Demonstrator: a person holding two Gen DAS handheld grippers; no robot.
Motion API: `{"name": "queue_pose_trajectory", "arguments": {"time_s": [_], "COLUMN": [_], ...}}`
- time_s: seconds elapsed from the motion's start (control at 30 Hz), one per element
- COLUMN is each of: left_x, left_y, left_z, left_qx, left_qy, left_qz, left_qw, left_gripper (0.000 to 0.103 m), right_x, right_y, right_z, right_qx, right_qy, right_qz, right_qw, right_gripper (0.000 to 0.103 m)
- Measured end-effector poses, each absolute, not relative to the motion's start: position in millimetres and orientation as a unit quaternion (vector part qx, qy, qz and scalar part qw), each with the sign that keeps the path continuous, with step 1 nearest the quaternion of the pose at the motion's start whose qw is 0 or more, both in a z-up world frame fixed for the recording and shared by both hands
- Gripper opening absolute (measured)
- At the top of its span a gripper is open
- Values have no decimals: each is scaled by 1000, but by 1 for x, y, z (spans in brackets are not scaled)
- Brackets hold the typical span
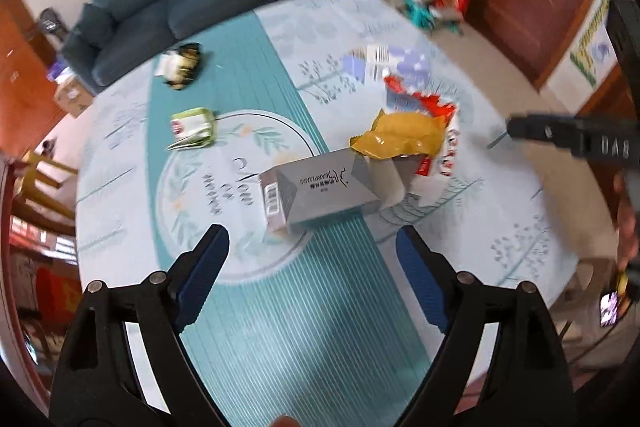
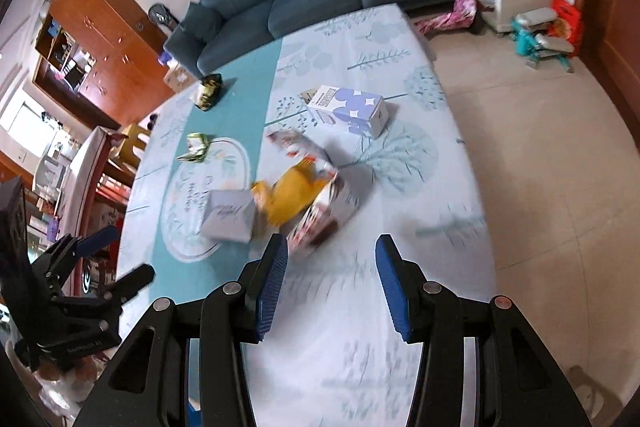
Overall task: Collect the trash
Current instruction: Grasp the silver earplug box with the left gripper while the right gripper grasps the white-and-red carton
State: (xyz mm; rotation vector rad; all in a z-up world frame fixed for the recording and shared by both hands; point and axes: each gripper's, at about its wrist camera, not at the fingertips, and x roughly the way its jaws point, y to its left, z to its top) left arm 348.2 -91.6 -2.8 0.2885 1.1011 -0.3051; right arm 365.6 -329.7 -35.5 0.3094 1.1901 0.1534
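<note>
Both the left gripper (image 1: 312,255) and right gripper (image 2: 332,263) are held released above the table (image 2: 400,327), near the grey box (image 1: 320,193) and yellow wrapper (image 1: 404,137)

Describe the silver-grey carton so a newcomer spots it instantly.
On the table's pale leaf-print cloth, find the teal stripe's round floral emblem. The silver-grey rectangular carton lies at its edge, against the crumpled yellow bag; only it is plain metallic grey with a barcode.
</note>
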Motion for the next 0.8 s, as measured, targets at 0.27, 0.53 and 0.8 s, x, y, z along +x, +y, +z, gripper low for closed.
{"name": "queue_pose_trajectory", "arguments": {"time_s": [0.27, 0.53, 0.8], "left_x": [400, 412, 437], "left_y": [-110, -131, -146], "left_z": [-58, -87, -108], "left_qx": [200, 302, 327], "left_qy": [565, 585, 598], "left_qz": [-175, -230, -250], "left_qw": [781, 717, 688], "left_gripper": [86, 94, 94], "right_x": [434, 452, 460], "right_y": [-332, -335, -337], "right_z": [-105, -121, -114], "right_qx": [184, 178, 187], "right_qy": [596, 593, 585], "right_qz": [95, 134, 145], "right_qw": [776, 774, 776], "right_gripper": [47, 30, 18]}}
